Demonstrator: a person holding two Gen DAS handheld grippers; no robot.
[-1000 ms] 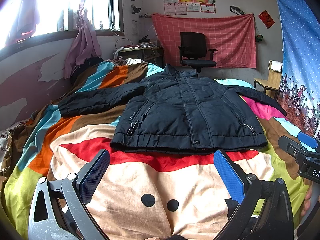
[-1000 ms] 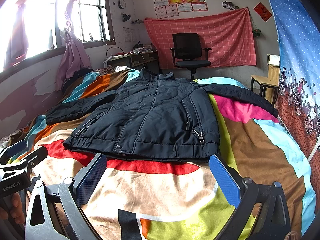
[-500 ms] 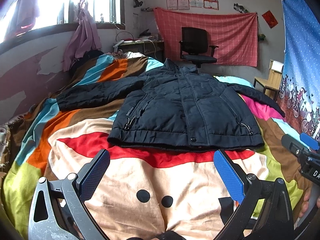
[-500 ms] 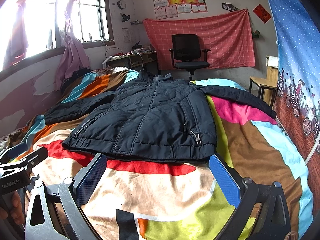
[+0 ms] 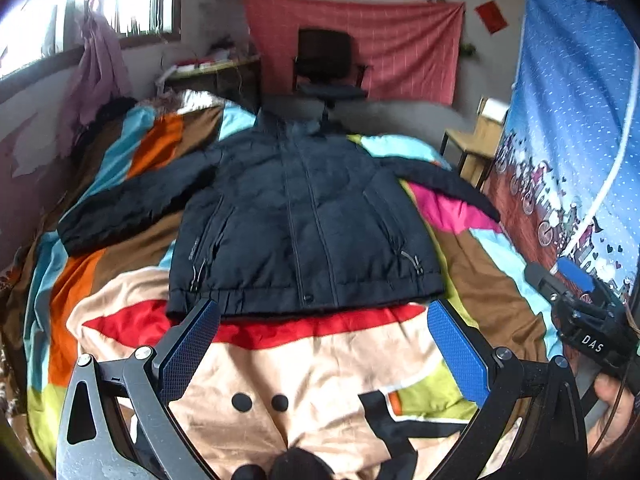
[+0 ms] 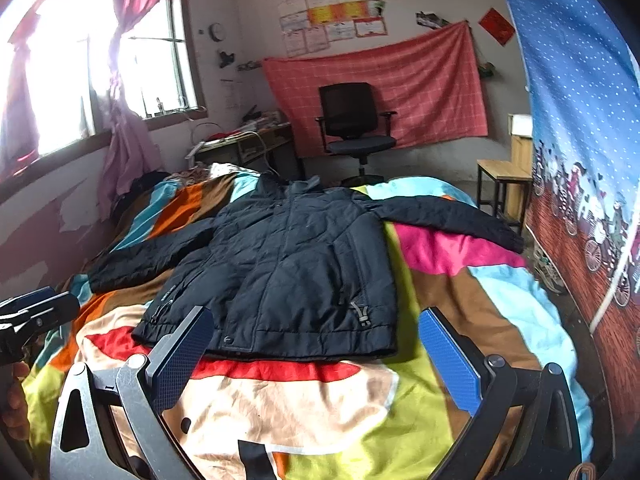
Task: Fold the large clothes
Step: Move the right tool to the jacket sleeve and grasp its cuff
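A dark navy padded jacket (image 5: 304, 224) lies flat and zipped on the bed, hem toward me, both sleeves spread out to the sides. It also shows in the right wrist view (image 6: 288, 272). My left gripper (image 5: 320, 344) is open and empty, held above the blanket just short of the hem. My right gripper (image 6: 316, 348) is open and empty, also just short of the hem, toward the jacket's right side. Each gripper shows at the edge of the other's view: the right one (image 5: 580, 312), the left one (image 6: 32, 316).
The bed is covered by a colourful striped blanket (image 5: 328, 368). A wall with a window (image 6: 60, 92) runs along the left. A blue patterned curtain (image 6: 580, 140) hangs on the right. A black office chair (image 6: 352, 128), a desk (image 6: 248, 140) and a wooden stool (image 6: 504, 176) stand beyond the bed.
Both grippers have risen and tilted, so the jacket sits lower and farther in view. Both stay open. The jacket has not moved.
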